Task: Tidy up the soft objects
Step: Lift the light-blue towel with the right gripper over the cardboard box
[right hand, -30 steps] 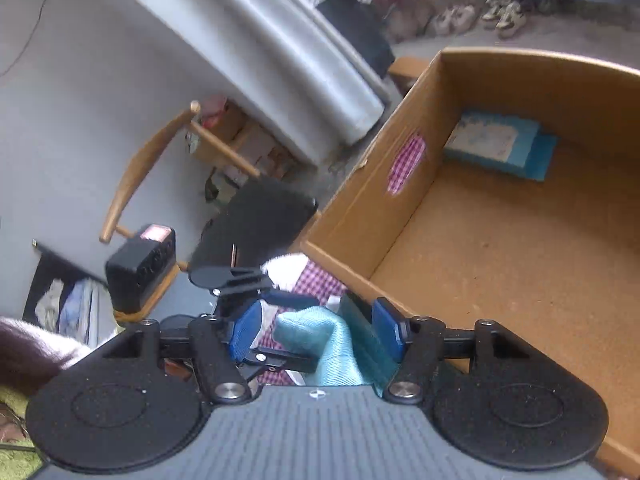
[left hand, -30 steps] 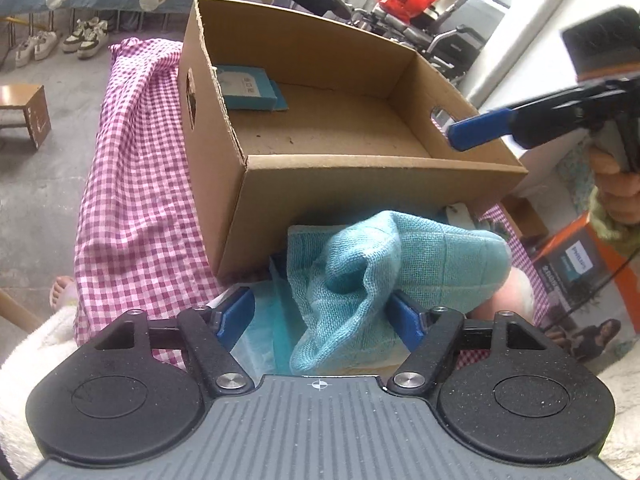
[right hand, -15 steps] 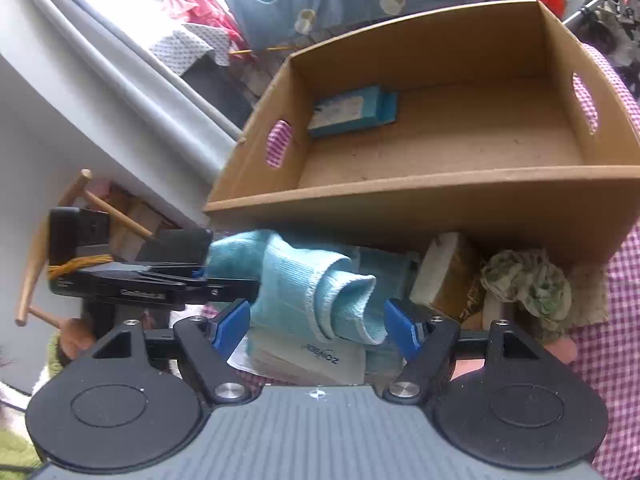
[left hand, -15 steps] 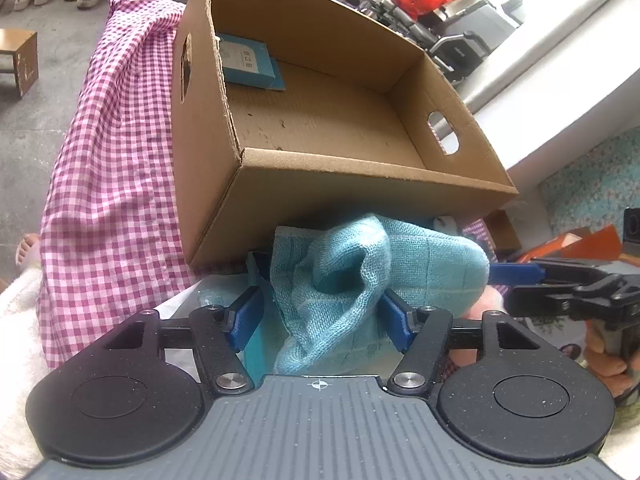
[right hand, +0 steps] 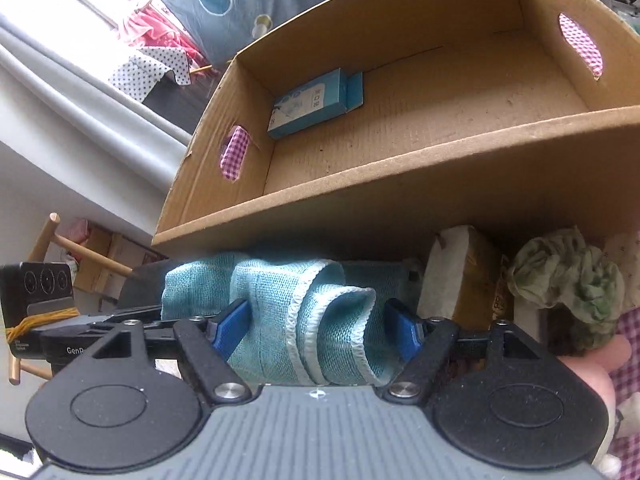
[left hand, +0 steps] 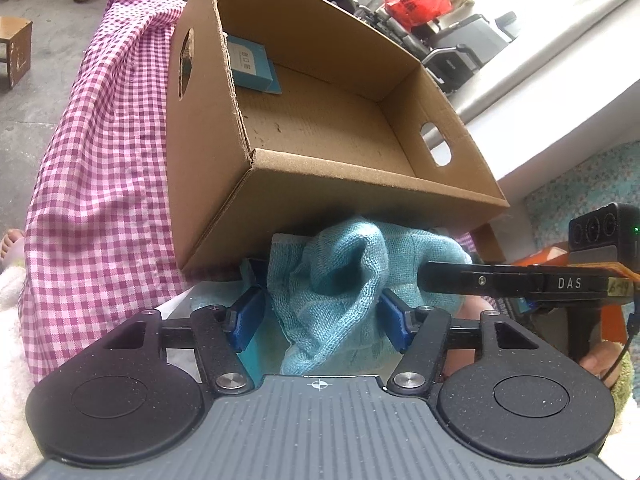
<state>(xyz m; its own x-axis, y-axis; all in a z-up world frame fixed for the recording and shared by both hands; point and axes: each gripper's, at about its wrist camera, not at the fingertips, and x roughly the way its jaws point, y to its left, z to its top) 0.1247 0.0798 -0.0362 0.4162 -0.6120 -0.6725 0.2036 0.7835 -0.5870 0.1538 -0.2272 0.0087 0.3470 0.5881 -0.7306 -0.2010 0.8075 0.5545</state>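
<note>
1. Sitting just in front of the open brown cardboard box [left hand: 320, 184]: a crumpled teal woven cloth [left hand: 340, 300].
2. Left gripper [left hand: 320, 316] jaws have been closing around it, pads apparently touching.
3. Right gripper [right hand: 316, 328] has just been opening, unclenched, cloth between.

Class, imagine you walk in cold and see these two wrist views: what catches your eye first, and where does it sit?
The crumpled teal cloth grabs attention first, bunched between the blue fingers of the left gripper and the right gripper, just in front of the box. Behind it stands the big open cardboard box on the pink checked tablecloth, with only a small blue carton in a far corner.
</note>
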